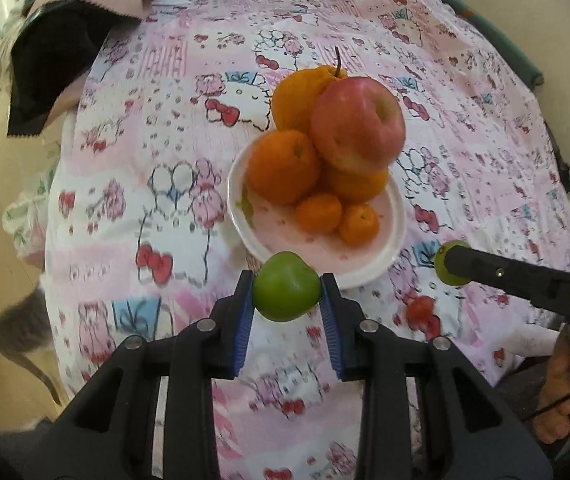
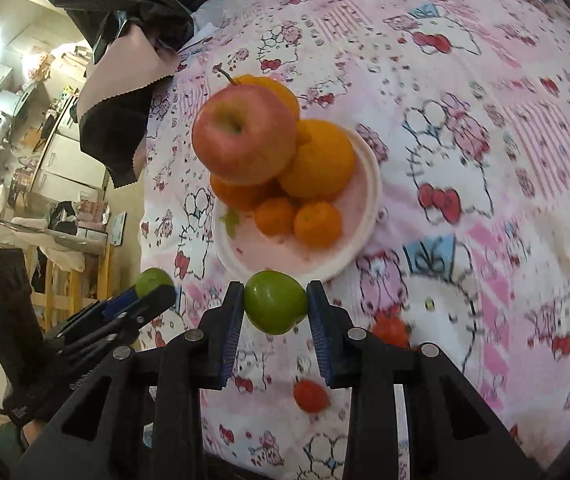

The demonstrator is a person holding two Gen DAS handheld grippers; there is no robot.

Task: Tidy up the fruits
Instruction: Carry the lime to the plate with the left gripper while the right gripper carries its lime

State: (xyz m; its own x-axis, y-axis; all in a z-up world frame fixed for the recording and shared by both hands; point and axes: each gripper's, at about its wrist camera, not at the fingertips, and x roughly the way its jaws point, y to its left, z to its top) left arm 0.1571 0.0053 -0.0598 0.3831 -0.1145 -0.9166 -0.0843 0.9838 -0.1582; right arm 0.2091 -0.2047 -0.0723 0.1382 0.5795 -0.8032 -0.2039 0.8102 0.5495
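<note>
Pink cloth point(image 1: 133, 184), both grippers w/ green fruit point(image 1: 287, 292)

The tablecloth point(image 1: 157, 168) is soft printed cloth, lightly creased. The plate point(image 1: 395, 236) at mid-frame looks like smooth white plastic or glazed ware, I cannot tell which. The apple point(image 1: 359, 124) is waxy and glossy, the oranges point(image 1: 283, 166) dimpled and matt. The green fruit point(image 1: 287, 286) low in the frame shines smooth between ribbed blue pads point(image 1: 245, 320) on matt black plastic.
</note>
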